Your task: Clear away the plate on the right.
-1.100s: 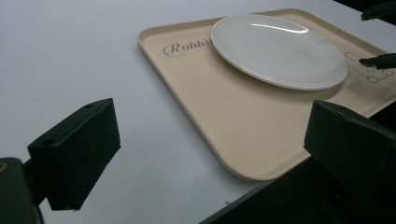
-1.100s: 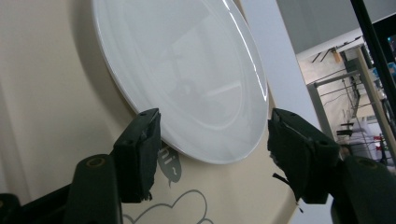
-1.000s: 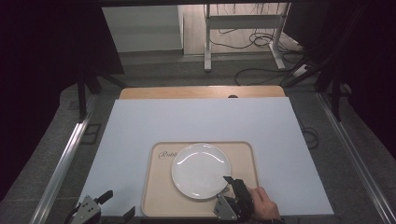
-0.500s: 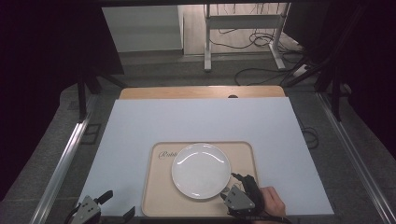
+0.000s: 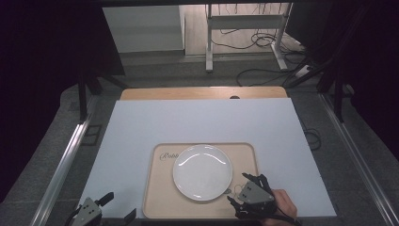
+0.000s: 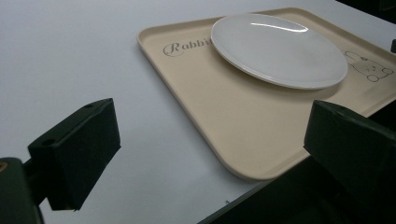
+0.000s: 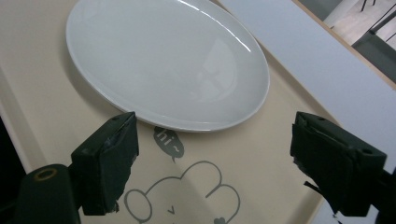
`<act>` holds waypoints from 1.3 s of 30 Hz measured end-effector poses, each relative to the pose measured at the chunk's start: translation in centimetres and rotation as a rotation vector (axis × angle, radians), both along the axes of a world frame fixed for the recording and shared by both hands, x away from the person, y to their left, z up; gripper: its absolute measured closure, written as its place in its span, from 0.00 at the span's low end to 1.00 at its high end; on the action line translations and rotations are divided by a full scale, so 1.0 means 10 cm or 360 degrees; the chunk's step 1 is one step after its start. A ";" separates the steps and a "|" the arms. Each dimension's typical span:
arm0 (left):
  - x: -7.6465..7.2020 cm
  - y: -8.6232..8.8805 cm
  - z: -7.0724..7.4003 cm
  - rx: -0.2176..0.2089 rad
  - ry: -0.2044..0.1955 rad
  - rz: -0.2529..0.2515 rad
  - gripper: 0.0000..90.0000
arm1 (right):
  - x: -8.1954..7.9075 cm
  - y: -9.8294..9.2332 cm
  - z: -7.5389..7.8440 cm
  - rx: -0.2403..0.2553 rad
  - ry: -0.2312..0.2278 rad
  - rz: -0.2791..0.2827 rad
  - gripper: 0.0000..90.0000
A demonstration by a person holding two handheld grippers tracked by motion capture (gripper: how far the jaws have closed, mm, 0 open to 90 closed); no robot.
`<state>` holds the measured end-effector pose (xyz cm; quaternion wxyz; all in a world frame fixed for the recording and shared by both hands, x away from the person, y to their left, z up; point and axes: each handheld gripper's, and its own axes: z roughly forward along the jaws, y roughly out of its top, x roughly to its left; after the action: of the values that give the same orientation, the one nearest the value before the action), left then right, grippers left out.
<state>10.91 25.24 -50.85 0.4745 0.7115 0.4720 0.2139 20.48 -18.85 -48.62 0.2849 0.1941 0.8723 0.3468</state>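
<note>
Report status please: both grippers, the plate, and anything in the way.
Left gripper open, empty, at table's near edge. Right gripper open, empty, over tray corner beside white plate. Plate flat on tray, untouched. Nothing between jaws and plate.

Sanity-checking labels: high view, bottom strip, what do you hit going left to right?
Left gripper → tray → plate → right gripper, open over the tray's near right corner → hand behind it.

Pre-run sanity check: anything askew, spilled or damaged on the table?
Nothing stands out. White plate sits flat and empty on the beige tray, tray square on the white mat. Both grippers, left and right, are open, holding nothing.
</note>
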 end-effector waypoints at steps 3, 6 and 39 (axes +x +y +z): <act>0.00 0.00 0.00 0.0002 0.0001 -0.0001 0.03 | 0.00 -0.04 0.01 0.0051 0.0032 -0.0011 0.15; 0.00 0.00 0.00 0.0004 0.0001 -0.0001 0.03 | 0.01 -0.08 0.01 0.0112 0.0067 -0.0029 0.14; 0.00 0.00 0.00 0.0009 -0.0001 -0.0005 0.03 | -0.15 -0.65 -0.03 0.0366 0.0130 -0.0225 0.09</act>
<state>10.91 25.21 -50.84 0.4729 0.7135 0.4702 0.2148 18.94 -25.31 -48.89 0.2486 0.3004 0.8218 0.4154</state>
